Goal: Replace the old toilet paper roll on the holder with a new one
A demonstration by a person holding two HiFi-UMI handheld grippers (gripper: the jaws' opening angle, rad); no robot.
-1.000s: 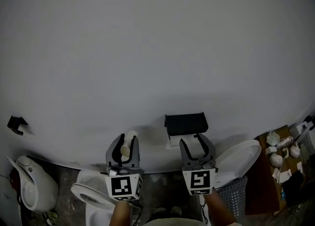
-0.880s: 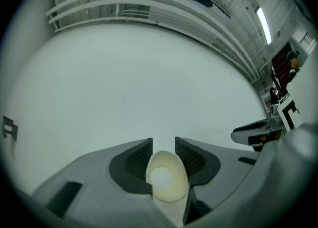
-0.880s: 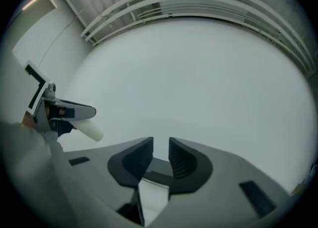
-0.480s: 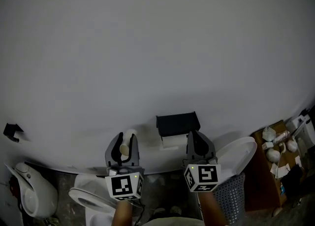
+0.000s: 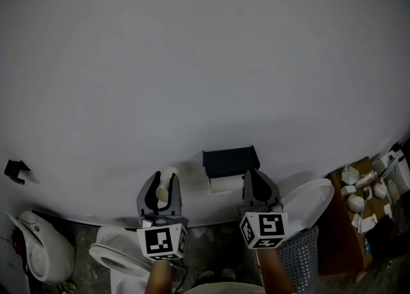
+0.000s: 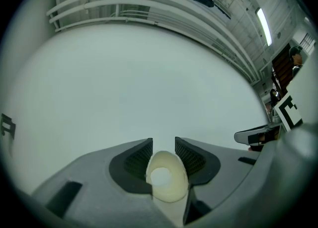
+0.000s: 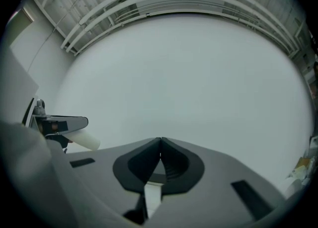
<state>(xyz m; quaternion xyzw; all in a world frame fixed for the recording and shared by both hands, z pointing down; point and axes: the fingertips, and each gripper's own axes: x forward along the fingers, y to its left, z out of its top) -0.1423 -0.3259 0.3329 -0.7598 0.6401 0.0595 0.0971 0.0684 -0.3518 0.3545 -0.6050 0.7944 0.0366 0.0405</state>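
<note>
Plain white wall (image 5: 192, 62) fills most of the head view. Along its foot, from the left, are a white ceramic fixture (image 5: 41, 248), a white toilet seat (image 5: 112, 255), a raised white lid (image 5: 311, 200) and a grey mesh basket (image 5: 301, 251). A brown surface (image 5: 349, 235) at far right holds small white clutter, too small to read. A small black bracket (image 5: 14, 170) is mounted on the wall at far left.

The black holder (image 5: 230, 160) is mounted on the wall, with a white cylinder (image 5: 224, 184) just under its cover. It sits between the two grippers, nearer the right one.

The left gripper (image 5: 166, 180) has its jaws partly apart, clamped on a cream cardboard tube (image 6: 166, 177). The tube is seen end-on with its hollow facing the camera and a ribbed pad touching each side. It is held off the holder, to the holder's left, near the wall.

The right gripper (image 5: 254, 174) has its jaws pressed fully together at the tips with nothing between them. It sits just right of the holder.

Each gripper's cube carries black-and-white square markers — pattern only, no letters.
</note>
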